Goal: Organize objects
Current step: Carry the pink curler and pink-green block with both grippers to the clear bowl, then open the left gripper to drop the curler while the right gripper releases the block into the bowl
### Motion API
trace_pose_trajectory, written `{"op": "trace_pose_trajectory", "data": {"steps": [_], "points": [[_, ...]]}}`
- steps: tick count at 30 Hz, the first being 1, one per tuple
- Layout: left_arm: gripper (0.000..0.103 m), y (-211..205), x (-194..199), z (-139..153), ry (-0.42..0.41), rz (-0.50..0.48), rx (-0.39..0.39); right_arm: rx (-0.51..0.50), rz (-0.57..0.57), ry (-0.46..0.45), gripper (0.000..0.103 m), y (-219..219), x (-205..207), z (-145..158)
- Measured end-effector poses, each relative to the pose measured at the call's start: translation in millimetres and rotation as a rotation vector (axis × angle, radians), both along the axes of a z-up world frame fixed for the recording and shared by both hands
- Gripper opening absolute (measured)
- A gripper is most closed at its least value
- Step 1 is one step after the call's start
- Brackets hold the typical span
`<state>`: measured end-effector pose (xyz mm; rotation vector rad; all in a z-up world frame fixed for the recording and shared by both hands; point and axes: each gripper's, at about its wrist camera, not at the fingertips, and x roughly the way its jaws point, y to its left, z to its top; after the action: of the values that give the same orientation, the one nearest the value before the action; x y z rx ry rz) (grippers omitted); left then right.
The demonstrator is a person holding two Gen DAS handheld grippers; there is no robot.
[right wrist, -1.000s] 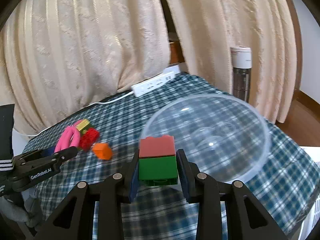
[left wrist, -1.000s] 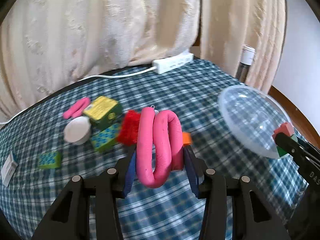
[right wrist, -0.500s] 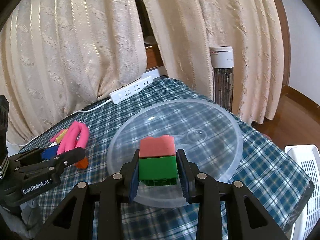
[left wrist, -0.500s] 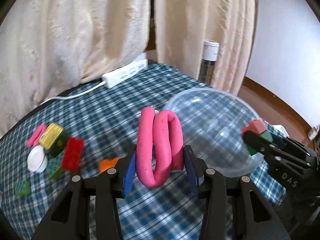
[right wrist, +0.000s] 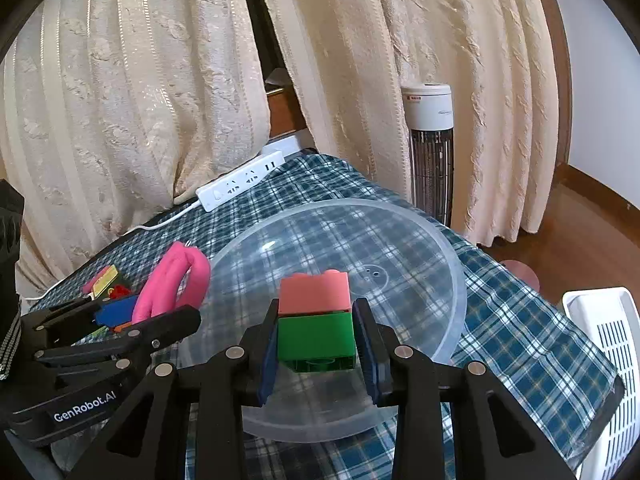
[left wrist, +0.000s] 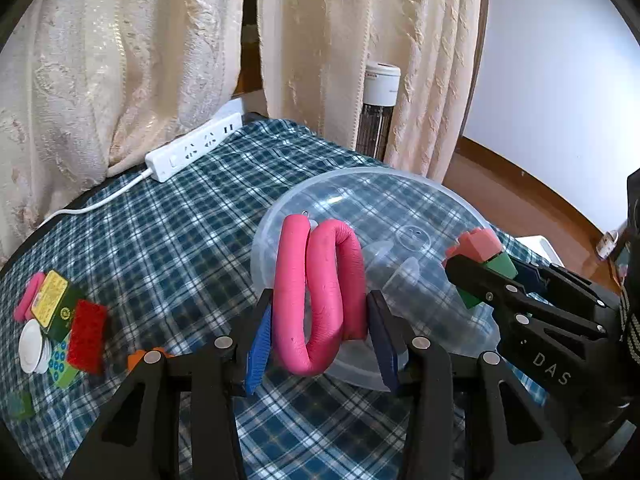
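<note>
The left claw (left wrist: 320,332) is clamped on a folded pink foam roller (left wrist: 320,292), its blue pads pressing the roller's 2 outer sides, with the bend hanging below the pads and the ends standing up above them. In the left wrist view the roller is held in front of the near rim of a clear plastic bowl (left wrist: 420,208) that sits on the counter (left wrist: 180,240), which is covered in a blue-green checked cloth.

The right claw (right wrist: 316,340) grips a stack of 2 toy bricks (right wrist: 316,320), a salmon-pink one on top of a green one, with the pads on the green brick's sides. In the right wrist view the stack hangs over the bowl's near half, above its floor and not touching it. The 2 claws are near each other, the left one at the bowl's left edge.

At the far left of the counter lies a small cluster: a red brick (left wrist: 86,336), a yellow-and-green tin (left wrist: 54,304), a white round cap (left wrist: 31,346), an orange piece (left wrist: 138,358) and a second pink roller (left wrist: 28,296), all well apart from the bowl. A white power strip (left wrist: 192,148) lies at the back edge by cream curtains (left wrist: 120,60). A tower heater (right wrist: 432,152) stands behind the counter, and a white basket (right wrist: 604,344) sits off its right end.
</note>
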<state>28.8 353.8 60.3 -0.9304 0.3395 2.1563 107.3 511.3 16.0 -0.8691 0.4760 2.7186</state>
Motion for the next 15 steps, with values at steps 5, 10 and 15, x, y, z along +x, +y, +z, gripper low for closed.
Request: {"op": "trace_pose_trajectory", "data": {"steps": [5, 10, 15], "points": [[0.046, 9.1, 1.1, -2.6, -0.005, -0.024, -0.007, -0.005, -0.009, -0.006, 0.036, 4.8, -1.5, -2.2], [0.047, 15.5, 0.0, -3.3, -0.01, -0.032, -0.004, -0.011, -0.017, -0.007, 0.036, 8.8, -1.3, -3.9], [0.05, 17.6, -2.9, -6.1, -0.029, -0.03, -0.004, -0.018, -0.026, -0.01, 0.036, 11.4, -3.1, -5.2]]}}
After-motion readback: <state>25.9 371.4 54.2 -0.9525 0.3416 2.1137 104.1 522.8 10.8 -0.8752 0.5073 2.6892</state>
